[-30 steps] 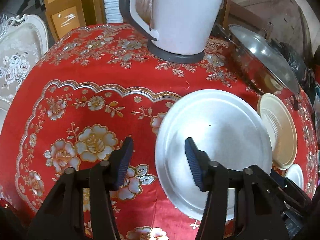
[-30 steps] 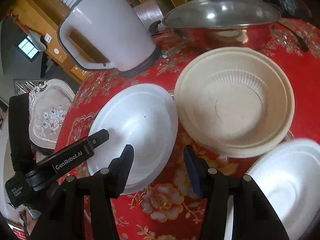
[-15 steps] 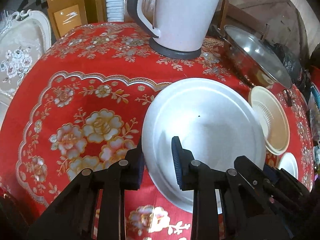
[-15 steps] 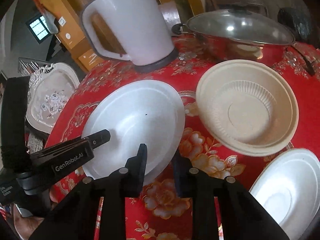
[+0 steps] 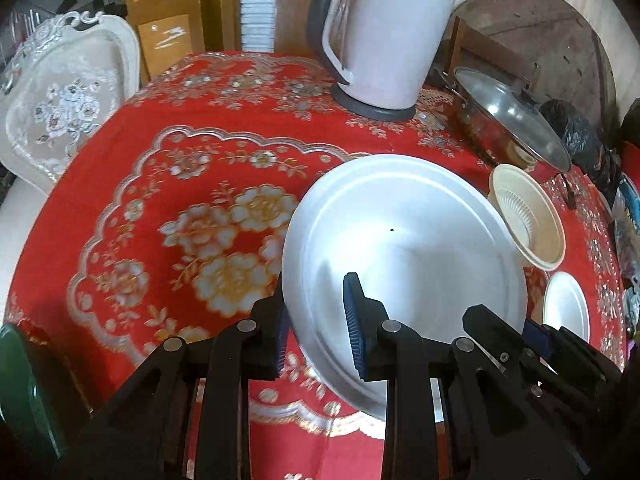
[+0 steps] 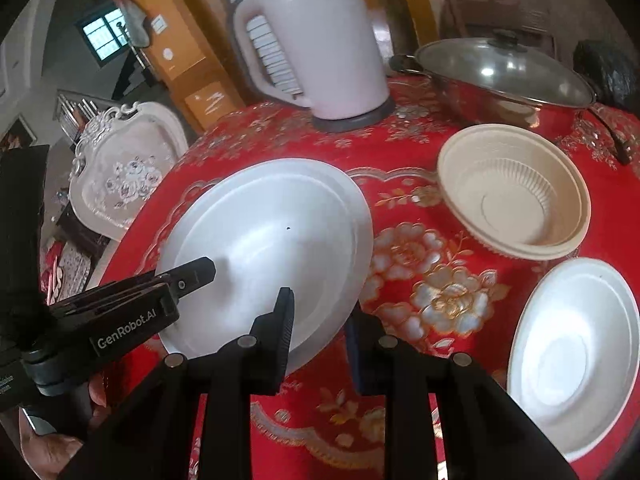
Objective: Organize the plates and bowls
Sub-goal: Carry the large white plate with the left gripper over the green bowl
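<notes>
Two grippers, left gripper (image 5: 316, 320) and right gripper (image 6: 320, 332), have jaws pinching the large round white plate's (image 5: 404, 248) rim, beige ribbed bowl (image 6: 516, 204) at two o'clock.

White kettle (image 5: 384, 36) on red floral tablecloth (image 5: 168, 168), lidded steel pot (image 6: 504, 76) beside; ornate chair (image 5: 60, 96) behind.
</notes>
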Demonstrator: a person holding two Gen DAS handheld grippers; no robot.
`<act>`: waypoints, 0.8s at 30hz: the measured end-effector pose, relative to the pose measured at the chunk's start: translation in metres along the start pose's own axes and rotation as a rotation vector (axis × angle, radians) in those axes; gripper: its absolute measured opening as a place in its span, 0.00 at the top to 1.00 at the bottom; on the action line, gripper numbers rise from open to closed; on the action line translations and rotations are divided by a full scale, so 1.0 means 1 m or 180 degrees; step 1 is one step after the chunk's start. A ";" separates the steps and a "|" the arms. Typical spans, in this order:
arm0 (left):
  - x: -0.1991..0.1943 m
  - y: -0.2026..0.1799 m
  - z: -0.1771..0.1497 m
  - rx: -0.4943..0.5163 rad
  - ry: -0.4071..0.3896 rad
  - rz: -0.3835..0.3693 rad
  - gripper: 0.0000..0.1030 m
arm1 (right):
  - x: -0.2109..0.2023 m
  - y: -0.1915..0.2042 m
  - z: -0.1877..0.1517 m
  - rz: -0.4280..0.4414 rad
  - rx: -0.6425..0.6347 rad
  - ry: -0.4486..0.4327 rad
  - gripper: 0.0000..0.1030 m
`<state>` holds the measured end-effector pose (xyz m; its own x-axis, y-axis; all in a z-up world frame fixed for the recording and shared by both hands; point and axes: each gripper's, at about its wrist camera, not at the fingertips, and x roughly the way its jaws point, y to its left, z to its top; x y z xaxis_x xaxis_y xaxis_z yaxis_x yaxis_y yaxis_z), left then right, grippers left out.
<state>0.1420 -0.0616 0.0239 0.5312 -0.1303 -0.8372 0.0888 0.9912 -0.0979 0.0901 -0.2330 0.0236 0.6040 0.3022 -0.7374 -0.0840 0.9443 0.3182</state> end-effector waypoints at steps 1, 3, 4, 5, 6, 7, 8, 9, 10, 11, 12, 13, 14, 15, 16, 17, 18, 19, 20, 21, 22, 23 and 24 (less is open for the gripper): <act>-0.004 0.003 -0.003 -0.0015 -0.0017 0.0012 0.76 | -0.001 0.004 -0.002 0.0006 -0.0028 0.0004 0.76; -0.013 0.010 -0.009 -0.0050 -0.0046 0.0018 0.76 | -0.003 0.011 -0.006 0.0030 -0.0071 0.0009 0.76; -0.018 0.014 -0.013 -0.0075 -0.0067 0.0035 0.76 | -0.005 0.015 -0.007 0.0040 -0.0098 0.0011 0.75; -0.022 0.018 -0.016 -0.0090 -0.0084 0.0054 0.76 | -0.006 0.018 -0.009 0.0047 -0.0121 0.0006 0.75; -0.025 0.020 -0.018 -0.0105 -0.0100 0.0063 0.76 | -0.007 0.024 -0.010 0.0058 -0.0149 0.0001 0.75; -0.030 0.024 -0.022 -0.0127 -0.0122 0.0072 0.76 | -0.008 0.029 -0.011 0.0072 -0.0184 -0.0001 0.75; -0.036 0.028 -0.026 -0.0138 -0.0153 0.0102 0.76 | -0.010 0.033 -0.012 0.0081 -0.0217 -0.0007 0.74; -0.042 0.032 -0.030 -0.0140 -0.0183 0.0129 0.76 | -0.012 0.037 -0.013 0.0086 -0.0253 -0.0014 0.74; -0.047 0.037 -0.034 -0.0163 -0.0215 0.0142 0.76 | -0.013 0.042 -0.015 0.0097 -0.0292 -0.0019 0.74; -0.051 0.040 -0.036 -0.0180 -0.0229 0.0146 0.76 | -0.014 0.047 -0.016 0.0111 -0.0326 -0.0021 0.74; -0.056 0.045 -0.039 -0.0199 -0.0243 0.0151 0.76 | -0.016 0.053 -0.017 0.0136 -0.0364 -0.0024 0.74; -0.060 0.049 -0.042 -0.0213 -0.0258 0.0162 0.76 | -0.016 0.057 -0.018 0.0151 -0.0390 -0.0029 0.74; -0.066 0.054 -0.045 -0.0243 -0.0286 0.0188 0.76 | -0.017 0.063 -0.019 0.0161 -0.0426 -0.0036 0.74; -0.070 0.058 -0.047 -0.0261 -0.0304 0.0210 0.76 | -0.018 0.067 -0.020 0.0168 -0.0455 -0.0043 0.74; -0.073 0.062 -0.049 -0.0280 -0.0322 0.0223 0.76 | -0.019 0.074 -0.022 0.0183 -0.0500 -0.0050 0.74; -0.079 0.069 -0.052 -0.0320 -0.0344 0.0219 0.76 | -0.020 0.079 -0.023 0.0196 -0.0532 -0.0056 0.74; -0.083 0.073 -0.054 -0.0351 -0.0363 0.0215 0.76 | -0.020 0.085 -0.023 0.0201 -0.0572 -0.0065 0.74; -0.090 0.079 -0.057 -0.0386 -0.0401 0.0227 0.76 | -0.021 0.091 -0.025 0.0197 -0.0621 -0.0082 0.74; -0.095 0.083 -0.059 -0.0408 -0.0435 0.0245 0.76 | -0.022 0.098 -0.026 0.0204 -0.0667 -0.0103 0.74; -0.099 0.087 -0.061 -0.0426 -0.0462 0.0257 0.76 | -0.023 0.103 -0.027 0.0216 -0.0697 -0.0108 0.74; -0.105 0.091 -0.063 -0.0451 -0.0493 0.0272 0.76 | -0.023 0.110 -0.028 0.0237 -0.0740 -0.0105 0.74; -0.111 0.098 -0.066 -0.0476 -0.0525 0.0300 0.76 | -0.022 0.115 -0.029 0.0254 -0.0769 -0.0107 0.74; -0.115 0.102 -0.068 -0.0493 -0.0547 0.0317 0.76 | -0.023 0.121 -0.030 0.0272 -0.0801 -0.0114 0.74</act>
<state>0.0327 0.0565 0.0740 0.6676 -0.0206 -0.7443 -0.0942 0.9892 -0.1119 0.0422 -0.1217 0.0608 0.6136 0.3816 -0.6913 -0.3274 0.9196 0.2169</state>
